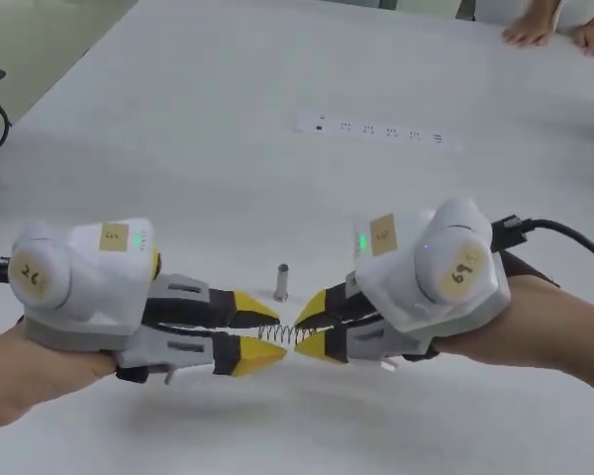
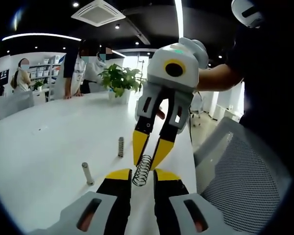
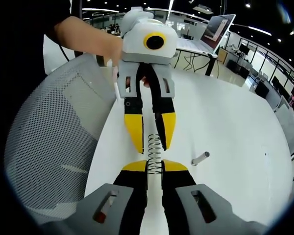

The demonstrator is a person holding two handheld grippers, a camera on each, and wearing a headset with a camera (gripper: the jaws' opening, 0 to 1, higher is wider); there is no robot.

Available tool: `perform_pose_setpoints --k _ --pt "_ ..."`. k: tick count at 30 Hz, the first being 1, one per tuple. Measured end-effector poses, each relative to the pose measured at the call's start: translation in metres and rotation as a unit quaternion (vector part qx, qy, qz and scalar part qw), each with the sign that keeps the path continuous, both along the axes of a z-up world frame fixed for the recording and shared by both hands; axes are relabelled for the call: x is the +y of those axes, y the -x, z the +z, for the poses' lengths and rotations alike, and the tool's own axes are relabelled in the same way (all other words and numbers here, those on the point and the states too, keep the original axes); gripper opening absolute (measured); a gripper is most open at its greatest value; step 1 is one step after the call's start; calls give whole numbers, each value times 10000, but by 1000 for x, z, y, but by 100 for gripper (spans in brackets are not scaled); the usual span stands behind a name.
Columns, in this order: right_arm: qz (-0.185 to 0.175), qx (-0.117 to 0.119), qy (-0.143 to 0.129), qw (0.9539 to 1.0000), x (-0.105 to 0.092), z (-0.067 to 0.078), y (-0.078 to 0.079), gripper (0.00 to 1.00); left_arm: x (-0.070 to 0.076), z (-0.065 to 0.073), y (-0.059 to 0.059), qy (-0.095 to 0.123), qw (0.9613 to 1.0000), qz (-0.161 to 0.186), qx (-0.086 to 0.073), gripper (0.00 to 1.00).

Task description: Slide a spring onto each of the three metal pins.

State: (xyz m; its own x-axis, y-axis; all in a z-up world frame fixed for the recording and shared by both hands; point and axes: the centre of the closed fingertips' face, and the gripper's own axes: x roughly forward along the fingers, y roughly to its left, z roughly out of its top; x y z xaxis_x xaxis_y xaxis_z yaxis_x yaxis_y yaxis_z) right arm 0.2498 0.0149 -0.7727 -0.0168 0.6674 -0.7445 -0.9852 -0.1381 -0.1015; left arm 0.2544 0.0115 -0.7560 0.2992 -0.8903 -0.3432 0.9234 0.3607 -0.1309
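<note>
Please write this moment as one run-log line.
left gripper: shut on spring | right gripper: shut on spring | spring: in air between them | pin: upright, bare

A spring (image 1: pixel 288 334) spans between the left tool (image 1: pixel 277 334) and the right tool (image 1: pixel 301 335), whose tips face each other over the near counter (image 1: pixel 178 148). Just behind it a metal pin (image 1: pixel 282 282) stands upright; a power strip (image 1: pixel 381 129) lies far beyond.

There are two yellow-tipped white grippers: left gripper (image 1: pixel 275 334), right gripper (image 1: pixel 307 333). Two coiled metal springs: held spring (image 2: pixel 142 170), standing spring (image 2: pixel 121 147). One short silver metal pin (image 1: pixel 281 282). One white power strip (image 1: pixel 381 130).
</note>
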Motion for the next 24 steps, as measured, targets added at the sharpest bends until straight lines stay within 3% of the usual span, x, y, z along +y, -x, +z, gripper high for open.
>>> perform_pose_setpoints --k 6,8,24 --pt "14 7 -39 10000 0 2 1 7 -1 1 0 -6 10000 -27 -10 7" --pt "12 10 -54 10000 0 3 1 7 -1 2 0 87 9999 19 110 8" --pt "-13 12 -111 9999 -1 6 2 7 -3 3 2 29 10000 -57 -13 4"
